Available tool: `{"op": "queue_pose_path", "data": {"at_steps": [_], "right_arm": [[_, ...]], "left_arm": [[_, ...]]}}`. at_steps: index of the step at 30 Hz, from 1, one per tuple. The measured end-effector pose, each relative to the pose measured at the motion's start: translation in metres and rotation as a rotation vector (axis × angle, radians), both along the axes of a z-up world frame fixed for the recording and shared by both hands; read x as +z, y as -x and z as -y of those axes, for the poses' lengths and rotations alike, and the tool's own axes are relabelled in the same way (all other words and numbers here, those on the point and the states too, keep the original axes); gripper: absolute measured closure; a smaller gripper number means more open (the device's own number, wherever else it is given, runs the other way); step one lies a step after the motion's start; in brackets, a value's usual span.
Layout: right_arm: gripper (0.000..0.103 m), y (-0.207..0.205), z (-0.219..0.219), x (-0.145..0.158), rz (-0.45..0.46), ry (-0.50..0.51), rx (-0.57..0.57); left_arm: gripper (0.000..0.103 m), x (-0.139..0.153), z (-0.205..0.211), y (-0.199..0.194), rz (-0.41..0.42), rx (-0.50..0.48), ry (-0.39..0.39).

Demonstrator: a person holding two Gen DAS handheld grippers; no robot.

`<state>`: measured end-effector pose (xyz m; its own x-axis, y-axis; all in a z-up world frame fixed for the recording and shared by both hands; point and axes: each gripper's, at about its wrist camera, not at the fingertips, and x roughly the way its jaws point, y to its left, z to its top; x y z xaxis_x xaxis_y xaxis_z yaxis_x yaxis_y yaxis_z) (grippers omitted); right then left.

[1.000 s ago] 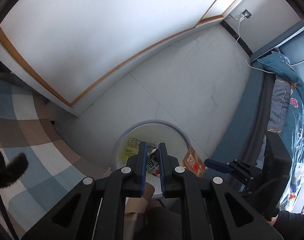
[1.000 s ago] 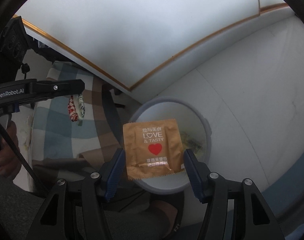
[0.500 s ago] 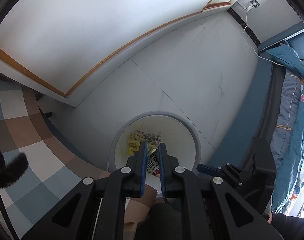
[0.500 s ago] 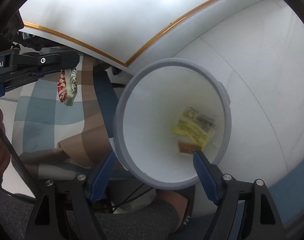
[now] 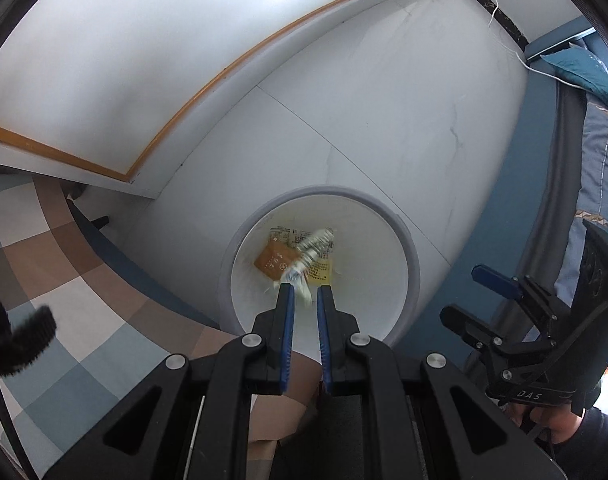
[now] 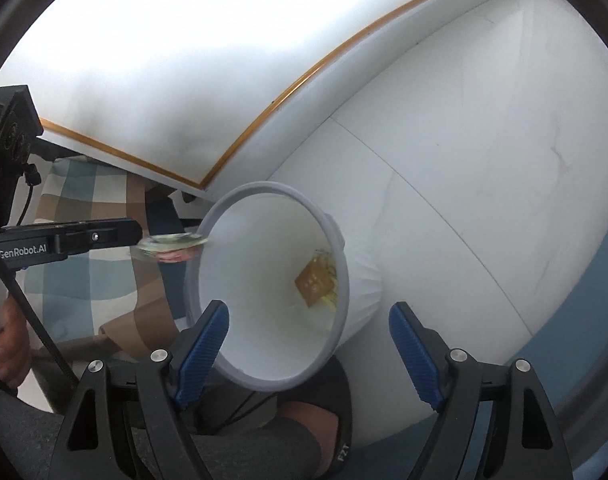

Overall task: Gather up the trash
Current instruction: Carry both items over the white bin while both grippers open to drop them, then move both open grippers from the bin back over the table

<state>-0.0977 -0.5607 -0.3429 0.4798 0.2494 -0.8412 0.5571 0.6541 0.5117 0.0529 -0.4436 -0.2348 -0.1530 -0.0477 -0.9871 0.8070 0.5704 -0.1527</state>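
A white trash bin with a grey rim (image 5: 408, 252) (image 6: 346, 280) stands on the pale floor. Inside it lie an orange-brown packet (image 5: 273, 259) (image 6: 314, 282) and a yellow wrapper (image 5: 322, 272). A crumpled silver, red and green wrapper (image 5: 310, 256) (image 6: 169, 246), blurred, is just past the tips of my left gripper (image 5: 302, 294) (image 6: 137, 236), over the bin's rim. The left jaws stand slightly apart; the wrapper looks loose. My right gripper (image 6: 308, 336) is wide open and empty just above the bin's near rim; it also shows in the left wrist view (image 5: 496, 280).
A checked blue, brown and white blanket (image 5: 63, 280) (image 6: 83, 208) lies left of the bin. A blue bed with patterned bedding (image 5: 596, 184) is at the right. A white wall panel with a wooden strip (image 5: 223, 76) runs behind the bin.
The orange-brown packet left my right gripper and fell into the bin; the right gripper opened wide. My left gripper opened a little and its wrapper has slid out past the tips.
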Motion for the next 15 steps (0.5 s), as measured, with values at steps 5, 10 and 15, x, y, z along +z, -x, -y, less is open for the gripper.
{"op": "queue_pose_path", "data": {"at_steps": [5, 10, 15], "right_arm": [[0.018, -0.004, 0.001, 0.001, 0.003, 0.006, -0.013], [0.016, -0.004, -0.001, 0.008, 0.016, 0.018, -0.003], [0.013, -0.006, -0.005, 0.015, 0.035, 0.022, 0.010]], "left_arm": [[0.092, -0.001, -0.003, 0.001, -0.001, 0.000, -0.020], [0.066, 0.006, -0.008, -0.001, 0.022, 0.022, -0.010], [0.056, 0.014, -0.020, -0.002, 0.042, 0.044, 0.028]]}}
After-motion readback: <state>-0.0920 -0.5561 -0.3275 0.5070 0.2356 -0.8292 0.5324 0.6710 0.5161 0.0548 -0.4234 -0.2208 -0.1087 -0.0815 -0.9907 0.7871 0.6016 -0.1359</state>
